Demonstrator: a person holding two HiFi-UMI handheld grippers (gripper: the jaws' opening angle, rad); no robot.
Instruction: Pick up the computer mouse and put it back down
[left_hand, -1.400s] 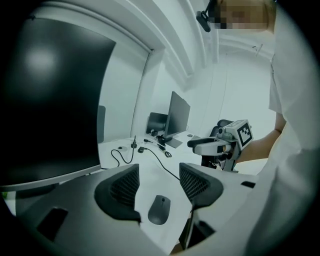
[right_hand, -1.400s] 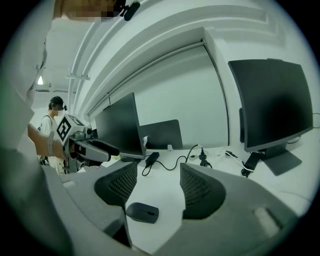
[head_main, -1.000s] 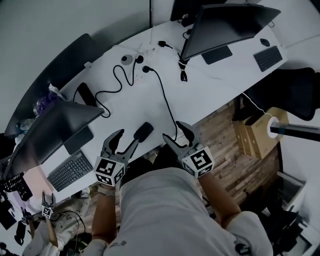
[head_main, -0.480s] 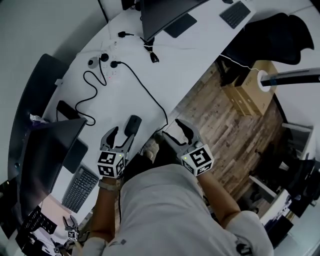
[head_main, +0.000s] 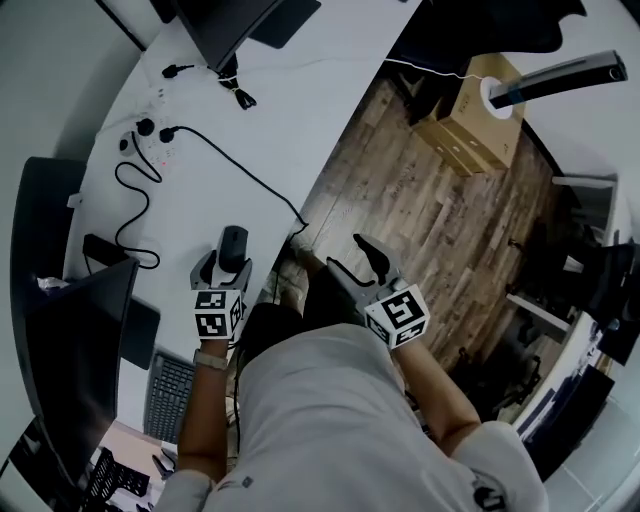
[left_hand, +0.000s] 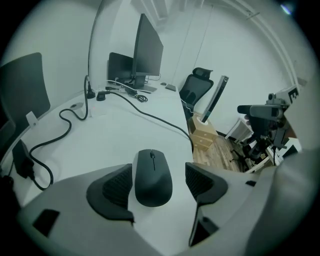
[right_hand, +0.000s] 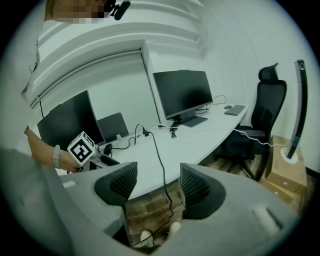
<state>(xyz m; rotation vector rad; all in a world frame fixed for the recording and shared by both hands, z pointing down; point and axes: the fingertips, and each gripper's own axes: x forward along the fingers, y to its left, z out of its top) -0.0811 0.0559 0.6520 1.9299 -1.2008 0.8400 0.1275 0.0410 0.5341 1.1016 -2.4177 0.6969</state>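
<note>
The left gripper (left_hand: 160, 176) straddled the mouse (left_hand: 152, 172), jaws spread; only its own view showed the gap. The right gripper (right_hand: 154, 184) gaped empty.

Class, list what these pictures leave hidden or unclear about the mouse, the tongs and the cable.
- Head view: the left tongs cover the near end of the mouse.
- Left gripper view: one pad overlaps the mouse's side, so contact is unclear.
- Right gripper view: the right tongs hide the lower end of the black cable.

Head view: overhead, looking steeply down on the desk (head_main: 300, 110).
Left gripper view: low, close behind the mouse (left_hand: 152, 175), looking along the desk.
Right gripper view: off the desk's edge, facing it.
Shared: desk.
</note>
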